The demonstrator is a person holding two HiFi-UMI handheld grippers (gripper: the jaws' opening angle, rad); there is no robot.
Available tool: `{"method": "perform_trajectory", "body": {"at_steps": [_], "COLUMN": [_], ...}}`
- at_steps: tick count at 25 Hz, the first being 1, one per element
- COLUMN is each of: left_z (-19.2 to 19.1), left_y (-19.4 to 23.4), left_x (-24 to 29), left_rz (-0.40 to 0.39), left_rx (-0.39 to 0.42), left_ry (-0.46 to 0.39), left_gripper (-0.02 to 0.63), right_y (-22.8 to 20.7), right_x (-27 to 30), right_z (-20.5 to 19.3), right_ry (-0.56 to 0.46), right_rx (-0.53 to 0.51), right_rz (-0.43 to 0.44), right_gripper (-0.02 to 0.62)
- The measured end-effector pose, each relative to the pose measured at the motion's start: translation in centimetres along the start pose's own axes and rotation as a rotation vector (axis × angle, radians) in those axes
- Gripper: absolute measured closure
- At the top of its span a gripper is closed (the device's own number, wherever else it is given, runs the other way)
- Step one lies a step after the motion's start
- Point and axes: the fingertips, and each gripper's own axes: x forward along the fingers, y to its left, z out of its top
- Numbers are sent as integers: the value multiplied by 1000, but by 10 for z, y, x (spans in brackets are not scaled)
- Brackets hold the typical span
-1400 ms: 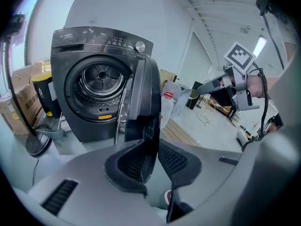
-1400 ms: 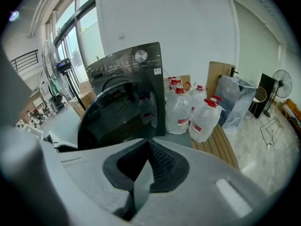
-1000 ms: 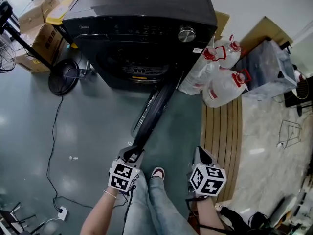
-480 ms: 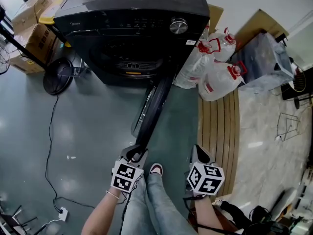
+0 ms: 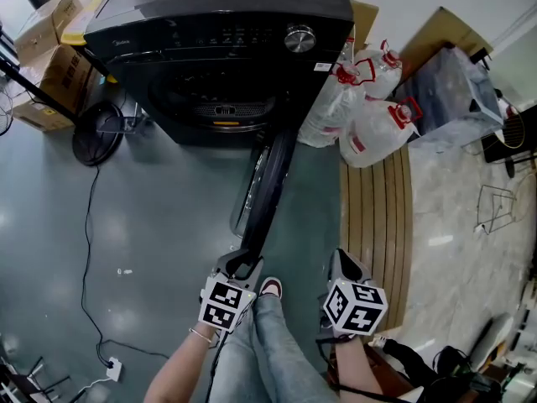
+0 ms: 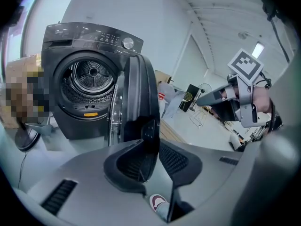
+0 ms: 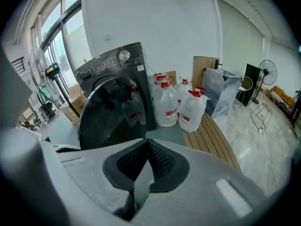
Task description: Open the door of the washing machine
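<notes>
The black washing machine (image 5: 218, 23) stands at the top of the head view, and its drum (image 6: 91, 79) shows in the left gripper view. Its round door (image 5: 267, 183) is swung far out toward me and looks edge-on from above. My left gripper (image 5: 241, 263) is shut on the door's free edge (image 6: 146, 135), which runs down between its pads. My right gripper (image 5: 344, 263) hangs to the right of the door, shut and empty, apart from it. The door's dark glass (image 7: 113, 112) fills the left of the right gripper view.
Large water bottles (image 5: 369, 133) with red caps stand right of the machine beside a wooden slatted platform (image 5: 377, 225). A fan base (image 5: 96, 137), cardboard boxes (image 5: 46, 65) and a floor cable (image 5: 88, 250) lie to the left. My legs and shoe (image 5: 270, 289) are under the grippers.
The door has swung a little wider. Its free edge and my left gripper have shifted slightly right and toward me. The right gripper has hardly moved.
</notes>
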Motion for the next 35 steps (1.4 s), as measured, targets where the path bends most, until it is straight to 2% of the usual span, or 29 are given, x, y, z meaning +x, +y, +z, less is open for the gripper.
{"method": "perform_trajectory", "body": {"at_steps": [10,18,24,30,35], "left_z": [-1,0,-2,9,45], "left_y": [2,1,3,10,21], "left_x": [0,-1,-7,-39,-85], "left_rz": [-8,-52,-88,-66,0], "left_rx": [8,-30,-38,-67,-107], "left_ry": [10,-4,5,-4,-73], "left_gripper": [508,501,465,463,465], "right_y": [1,8,21,40,60], "right_x": [2,4,6,-7,-21], "right_z": [-2,1,7,25,56], "right_ry": [6,14,19,15,-16], "right_rx": [0,-22,-43,-73,-96], "right_rz": [-4,7,26,45,72], "right_gripper": [591,591,591,591,591]}}
